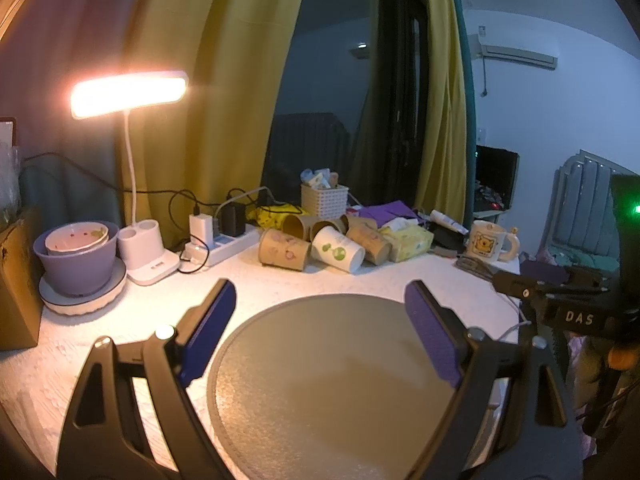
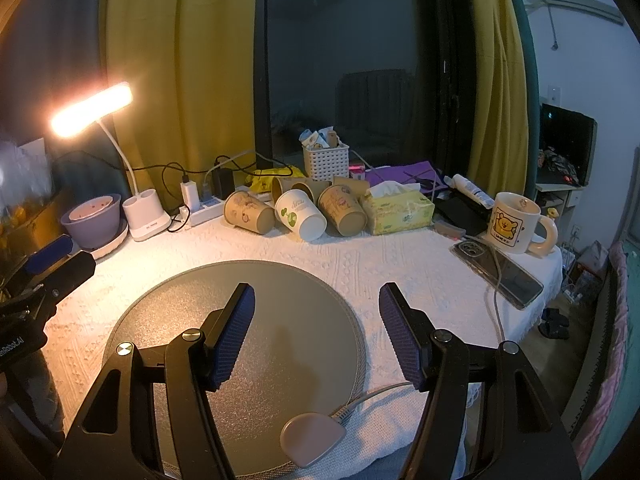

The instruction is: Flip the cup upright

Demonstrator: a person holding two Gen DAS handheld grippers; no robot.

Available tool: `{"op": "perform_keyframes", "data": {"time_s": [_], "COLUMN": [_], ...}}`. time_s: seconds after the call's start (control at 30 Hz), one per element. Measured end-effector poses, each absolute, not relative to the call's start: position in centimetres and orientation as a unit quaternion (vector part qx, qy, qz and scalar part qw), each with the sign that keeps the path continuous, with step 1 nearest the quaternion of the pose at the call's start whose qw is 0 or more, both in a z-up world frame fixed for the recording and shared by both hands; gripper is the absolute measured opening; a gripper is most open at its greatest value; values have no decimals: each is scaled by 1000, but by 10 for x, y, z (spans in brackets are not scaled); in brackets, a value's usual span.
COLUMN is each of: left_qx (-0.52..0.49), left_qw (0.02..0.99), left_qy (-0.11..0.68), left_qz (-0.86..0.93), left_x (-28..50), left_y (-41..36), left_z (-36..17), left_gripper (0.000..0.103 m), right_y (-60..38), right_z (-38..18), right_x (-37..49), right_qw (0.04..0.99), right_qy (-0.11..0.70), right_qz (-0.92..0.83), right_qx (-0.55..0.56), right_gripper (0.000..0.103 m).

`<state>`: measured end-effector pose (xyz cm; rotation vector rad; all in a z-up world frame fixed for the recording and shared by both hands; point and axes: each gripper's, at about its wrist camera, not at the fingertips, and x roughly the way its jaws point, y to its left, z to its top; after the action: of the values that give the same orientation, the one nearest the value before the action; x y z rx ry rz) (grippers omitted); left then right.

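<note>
Several paper cups lie on their sides at the back of the table: a white cup with green print (image 1: pixel 338 249) (image 2: pixel 301 214), a brown cup to its left (image 1: pixel 283 249) (image 2: pixel 249 212) and a brown cup to its right (image 1: pixel 369 239) (image 2: pixel 343 210). More brown cups lie behind them. My left gripper (image 1: pixel 320 296) is open and empty above the round grey mat (image 1: pixel 332 380). My right gripper (image 2: pixel 317 300) is open and empty above the same mat (image 2: pixel 240 360). Both grippers are well short of the cups.
A lit desk lamp (image 2: pixel 92 110), a purple bowl (image 1: pixel 76 260), a power strip (image 1: pixel 224 246), a white basket (image 2: pixel 325 162), a tissue pack (image 2: pixel 396 208), a bear mug (image 2: pixel 516 222) and a phone (image 2: pixel 498 274) surround the cups. A small pink device (image 2: pixel 312 438) with a cable lies at the mat's near edge.
</note>
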<state>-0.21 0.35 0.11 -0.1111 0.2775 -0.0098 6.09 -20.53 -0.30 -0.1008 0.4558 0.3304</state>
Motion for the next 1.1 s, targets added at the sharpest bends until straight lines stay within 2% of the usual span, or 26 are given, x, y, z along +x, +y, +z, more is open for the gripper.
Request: {"op": "perform_keyframes", "data": {"time_s": [1.1], "left_qx": [-55], "left_qw": [988], "left_qy": [142], "left_qz": [-5], "left_x": [0], "left_y": [0], "left_z": [-4], "left_gripper": [87], "right_y": [-207], "right_z": [-3], "right_x": [62], "right_qw": [960], "right_qy": [224], "right_qz": [164], "right_qx": [-46], "right_gripper": [68]}}
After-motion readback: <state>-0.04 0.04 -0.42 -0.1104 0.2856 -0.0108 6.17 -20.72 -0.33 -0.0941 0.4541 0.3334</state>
